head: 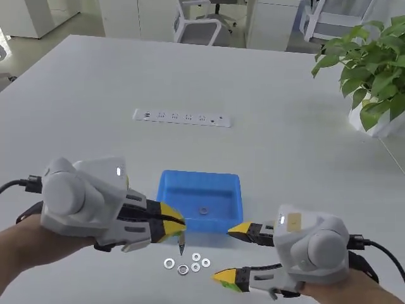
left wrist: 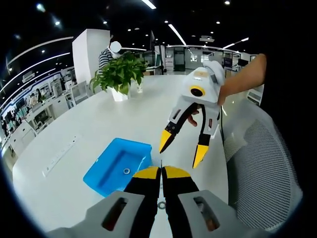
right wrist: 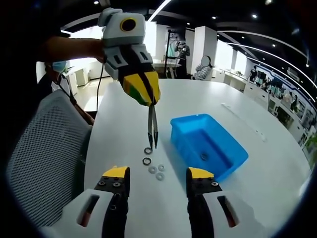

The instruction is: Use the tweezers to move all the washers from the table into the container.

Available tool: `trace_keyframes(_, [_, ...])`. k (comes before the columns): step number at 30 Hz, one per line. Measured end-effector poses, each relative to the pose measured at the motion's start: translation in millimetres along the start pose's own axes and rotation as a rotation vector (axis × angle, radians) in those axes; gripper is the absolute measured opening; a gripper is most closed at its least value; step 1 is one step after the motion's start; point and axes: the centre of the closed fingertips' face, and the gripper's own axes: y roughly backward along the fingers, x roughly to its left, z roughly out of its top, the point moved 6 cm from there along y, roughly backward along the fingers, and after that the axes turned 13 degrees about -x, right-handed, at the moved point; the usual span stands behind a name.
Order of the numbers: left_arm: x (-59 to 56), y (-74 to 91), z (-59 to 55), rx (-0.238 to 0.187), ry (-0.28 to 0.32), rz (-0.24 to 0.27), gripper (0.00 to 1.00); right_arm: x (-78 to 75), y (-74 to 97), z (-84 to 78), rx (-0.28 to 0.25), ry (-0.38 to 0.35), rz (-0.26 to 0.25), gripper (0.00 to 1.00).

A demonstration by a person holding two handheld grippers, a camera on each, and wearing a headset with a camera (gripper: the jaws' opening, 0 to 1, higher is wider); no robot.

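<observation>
The tweezers (right wrist: pixel 152 126) hang from the left gripper (right wrist: pixel 141 91), whose jaws are pressed together on their upper end, so that end is hidden between the yellow tips. Their long axis runs from the jaws down to the counter (head: pixel 253 95), with the two thin arms slightly apart and the points downward, just beside the nearest of the washers (right wrist: pixel 147 150). Whether the points touch that washer cannot be told.

In the head view only a short dark tip of the tweezers (head: pixel 181 244) shows below the left gripper (head: pixel 168 221). In the left gripper view they are a faint line past the jaws.

Five washers (head: pixel 187 263) lie in a loose cluster on the counter, near the front wall of the blue container (head: pixel 199 178). A single washer (head: pixel 203 210) lies on the container floor.

The right gripper (head: pixel 231 253) hovers to the right of the cluster with its jaws spread and nothing between them; its body is cut off at the frame's bottom edge.
</observation>
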Motion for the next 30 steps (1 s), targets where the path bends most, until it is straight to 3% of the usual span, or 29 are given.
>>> trace_keyframes(15, [-12.9, -3.7, -6.6, -0.010, 0.020, -0.021, 0.05, 5.4, -16.6, 0.0, 0.009, 0.024, 0.050, 0.44])
trace_keyframes(30, [-17.7, -9.5, -15.6, -0.004, 0.033, -0.038, 0.05, 10.2, -26.7, -2.8, 0.030, 0.035, 0.098, 0.42])
